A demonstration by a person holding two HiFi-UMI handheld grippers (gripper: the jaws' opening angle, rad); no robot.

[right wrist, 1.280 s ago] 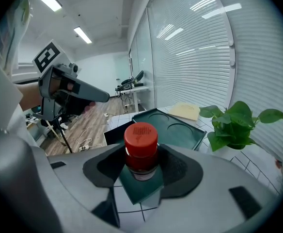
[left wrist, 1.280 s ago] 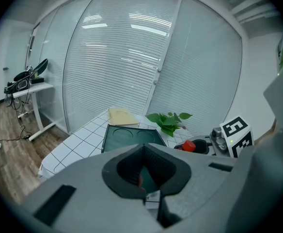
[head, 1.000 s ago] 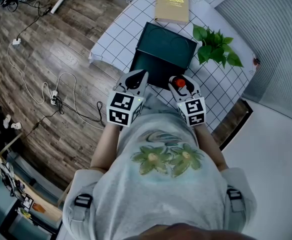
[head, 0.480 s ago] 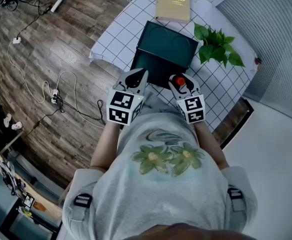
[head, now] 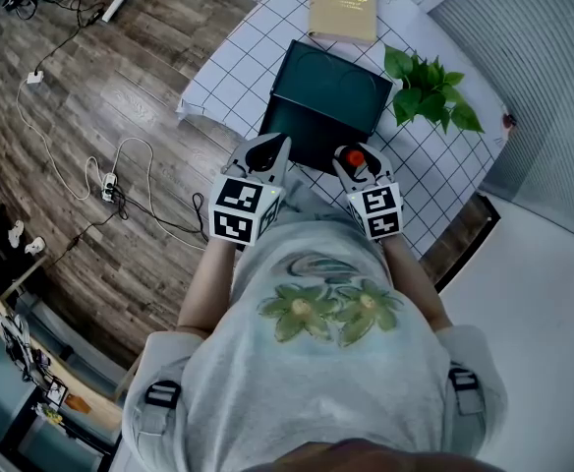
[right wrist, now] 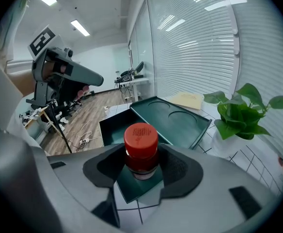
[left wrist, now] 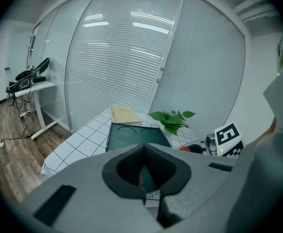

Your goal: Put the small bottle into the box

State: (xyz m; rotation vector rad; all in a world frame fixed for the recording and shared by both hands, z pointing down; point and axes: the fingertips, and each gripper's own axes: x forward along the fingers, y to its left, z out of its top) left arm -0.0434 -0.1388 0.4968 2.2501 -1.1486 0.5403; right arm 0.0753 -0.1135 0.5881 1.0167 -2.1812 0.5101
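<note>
A small bottle (right wrist: 140, 149) with a red cap stands upright between the pads of my right gripper (right wrist: 141, 161), which is shut on it. In the head view the bottle (head: 352, 159) hangs over the near right edge of the open dark green box (head: 297, 126). The box's lid (head: 334, 88) lies open behind it. My left gripper (head: 270, 149) is just left of the bottle, over the box's near left corner. Its jaws are shut with nothing held (left wrist: 142, 150).
The table (head: 218, 77) wears a white grid cloth. A yellow book (head: 343, 4) lies at its far end and a potted green plant (head: 428, 91) stands to the right of the box. Cables run over the wooden floor (head: 90, 165) on the left.
Almost nothing: my right gripper with the bottle has drifted slightly towards the box. My left gripper has stayed put.
</note>
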